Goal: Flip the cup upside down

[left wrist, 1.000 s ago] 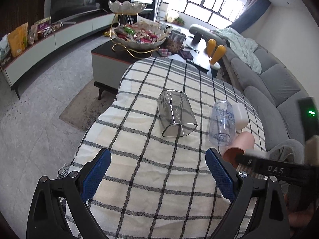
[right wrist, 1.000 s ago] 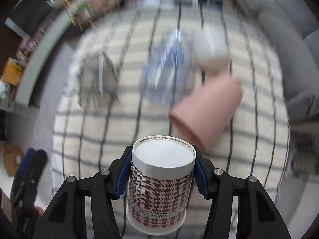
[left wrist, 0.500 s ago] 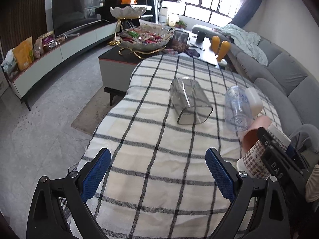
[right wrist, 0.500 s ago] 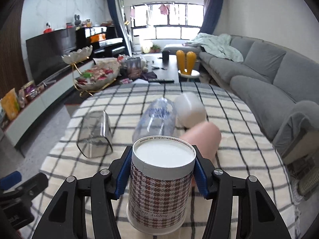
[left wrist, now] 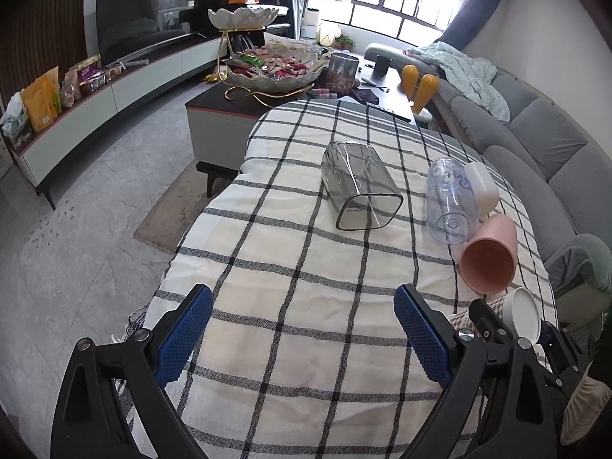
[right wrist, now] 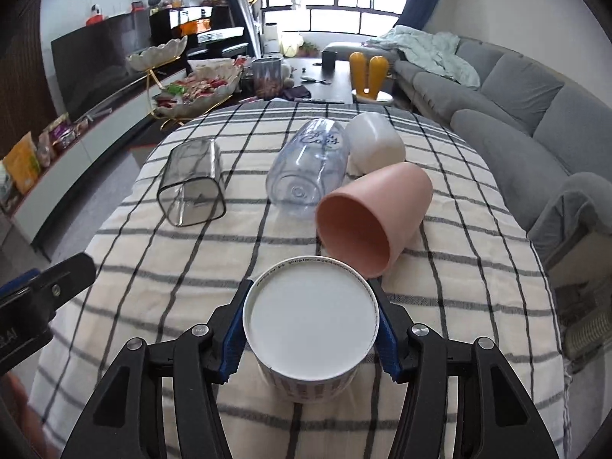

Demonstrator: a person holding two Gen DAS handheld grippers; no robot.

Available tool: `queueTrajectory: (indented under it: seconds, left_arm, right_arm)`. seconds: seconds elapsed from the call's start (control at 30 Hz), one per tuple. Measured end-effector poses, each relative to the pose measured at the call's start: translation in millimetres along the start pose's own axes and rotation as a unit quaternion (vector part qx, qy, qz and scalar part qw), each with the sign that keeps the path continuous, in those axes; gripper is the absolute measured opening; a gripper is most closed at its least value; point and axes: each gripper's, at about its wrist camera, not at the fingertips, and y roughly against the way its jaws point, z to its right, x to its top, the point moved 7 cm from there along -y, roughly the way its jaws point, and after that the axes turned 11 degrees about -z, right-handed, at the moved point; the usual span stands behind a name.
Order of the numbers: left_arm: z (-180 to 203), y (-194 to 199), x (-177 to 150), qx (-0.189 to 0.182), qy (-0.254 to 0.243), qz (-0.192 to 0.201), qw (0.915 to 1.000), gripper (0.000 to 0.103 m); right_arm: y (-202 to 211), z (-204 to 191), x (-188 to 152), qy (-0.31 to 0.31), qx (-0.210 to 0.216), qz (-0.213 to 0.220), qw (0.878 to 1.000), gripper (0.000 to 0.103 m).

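Note:
My right gripper (right wrist: pixel 310 329) is shut on a houndstooth paper cup (right wrist: pixel 310 325), held upside down with its white base up and its rim low over the checked cloth (right wrist: pixel 153 287); whether the rim touches the cloth I cannot tell. In the left wrist view the cup (left wrist: pixel 522 311) shows at the right edge. My left gripper (left wrist: pixel 302 329) is open and empty above the cloth's near part.
On their sides lie a pink cup (right wrist: pixel 373 214), a clear plastic cup (right wrist: pixel 310 164), a white cup (right wrist: pixel 375 141) and a smoky square glass (right wrist: pixel 193 183). A coffee table with a snack bowl (left wrist: pixel 273 69) is beyond, a grey sofa (left wrist: pixel 535 141) to the right.
My right gripper has tilted downward and lowered the upside-down paper cup toward the cloth. The left gripper stayed open and drew back slightly.

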Motion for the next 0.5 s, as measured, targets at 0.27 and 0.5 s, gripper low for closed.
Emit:
queueTrajectory:
  seconds: [0.27,0.5]
  left_arm:
    - [2,10,4,0.005,-0.003,0.009,0.9999,0.097]
    - [17,40,12,0.006,-0.019,0.040,0.9990,0.097]
  right_arm:
    - [10,5,5,-0.012,0.010,0.004,1.000,0.078]
    - [54,13,18,-0.010,0.015,0.047,0.999,0.084]
